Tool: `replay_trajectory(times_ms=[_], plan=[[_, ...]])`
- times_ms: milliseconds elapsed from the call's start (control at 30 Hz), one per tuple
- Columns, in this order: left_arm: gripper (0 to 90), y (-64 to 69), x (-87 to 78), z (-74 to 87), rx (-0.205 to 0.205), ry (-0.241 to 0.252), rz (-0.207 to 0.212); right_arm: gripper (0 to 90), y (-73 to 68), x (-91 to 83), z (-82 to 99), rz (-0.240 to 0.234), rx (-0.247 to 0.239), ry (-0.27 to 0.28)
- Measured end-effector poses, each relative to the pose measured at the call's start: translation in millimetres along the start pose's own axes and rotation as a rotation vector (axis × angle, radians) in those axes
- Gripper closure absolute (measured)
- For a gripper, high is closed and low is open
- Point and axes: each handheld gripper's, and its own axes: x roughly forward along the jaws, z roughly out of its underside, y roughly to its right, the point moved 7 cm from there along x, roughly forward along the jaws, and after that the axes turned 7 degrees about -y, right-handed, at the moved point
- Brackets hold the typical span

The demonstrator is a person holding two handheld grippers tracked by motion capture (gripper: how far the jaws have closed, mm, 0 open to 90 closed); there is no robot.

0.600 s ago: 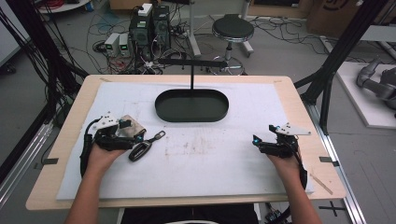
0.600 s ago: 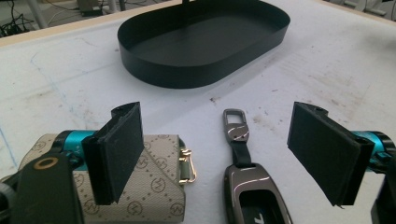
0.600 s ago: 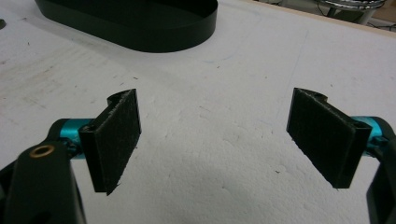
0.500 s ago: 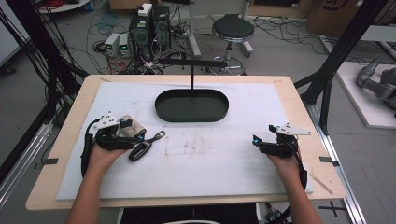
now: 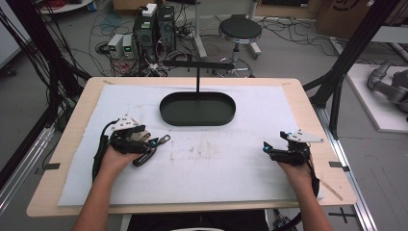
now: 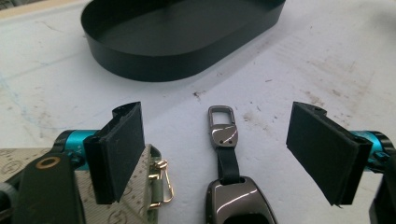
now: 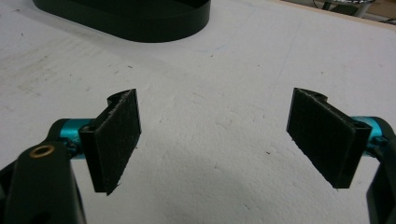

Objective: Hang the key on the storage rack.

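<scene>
left jaws: I'm seeing the left gripper (image 6: 219,154) standing wide apart, pads (image 6: 122,149) pressing on nothing.
key fob: dark glossy key fob (image 6: 233,200) is lying flat on the mat, right between the left jaws and touching neither pad (clasp end (image 6: 222,126) pointing away from me, toward the tray).
long axis: running straight ahead along the jaws, so a plain squeeze would be catching it across its narrow width, in my judgement.
strap: a beige patterned strap (image 6: 140,196) with a gold clip (image 6: 161,179) is sitting under and just beside the left-hand pad; I'm judging it the snag risk.
right jaws: right gripper (image 7: 215,144) is also gaping, bare mat between the pads.
nearer hand: left by far; the right gripper (image 5: 284,149) is resting well apart at the mat's far side.
tray: black oval tray (image 5: 166,108) is sitting ahead of both, with a T-shaped post rising from it.
surface: white mat (image 5: 216,163), scuffed and stained, over a wooden table (image 5: 308,96).
room: cables, computer boxes and a stool (image 5: 239,30) are standing on the floor behind.
</scene>
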Motion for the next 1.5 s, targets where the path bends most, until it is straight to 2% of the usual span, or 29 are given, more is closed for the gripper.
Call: replay_trajectory(times_ms=[100, 267, 433, 567, 767, 800, 1033, 1167, 1200, 1367, 1500], plan=[[22.2, 2.4, 9.3, 0.2, 0.017, -0.047, -0.009, 18.0, -1.1, 0.5, 1.4, -0.001, -0.002, -0.008], [33.8, 3.7, 19.0, 7.3, 0.044, -0.126, -0.027, 18.0, -1.6, 1.2, 1.9, -0.004, -0.005, -0.011], [42.2, 6.4, 20.2, 7.8, 0.051, -0.132, -0.018, 18.0, -1.8, 1.9, 2.3, -0.006, -0.010, -0.012], [47.6, 8.9, 24.2, 10.7, 0.065, -0.159, -0.008, 18.0, -2.8, 2.4, 2.3, -0.008, -0.013, -0.015], [52.6, 8.5, 28.3, 14.3, 0.076, -0.194, -0.023, 18.0, -2.7, 2.8, 2.0, -0.004, -0.017, -0.014], [52.9, 7.9, 29.4, 16.5, 0.084, -0.217, -0.034, 18.0, -3.2, 2.2, 1.7, -0.004, -0.015, -0.013], [64.4, 13.4, 29.4, 16.1, 0.110, -0.220, -0.022, 18.0, -3.5, 2.1, 2.0, -0.001, -0.016, -0.013], [74.9, 15.6, 28.9, 15.9, 0.134, -0.220, -0.013, 18.0, -3.5, 2.7, 1.6, -0.001, -0.018, -0.011], [78.4, 17.6, 28.7, 15.6, 0.154, -0.220, -0.021, 18.0, -4.1, 2.6, 1.9, -0.003, -0.019, -0.015], [80.5, 19.0, 27.6, 15.1, 0.171, -0.219, -0.022, 18.0, -5.4, 2.6, 1.8, -0.004, -0.023, -0.012], [81.9, 21.2, 21.8, 10.1, 0.181, -0.185, -0.018, 18.0, -8.2, 4.2, 1.3, -0.009, -0.037, -0.013]])
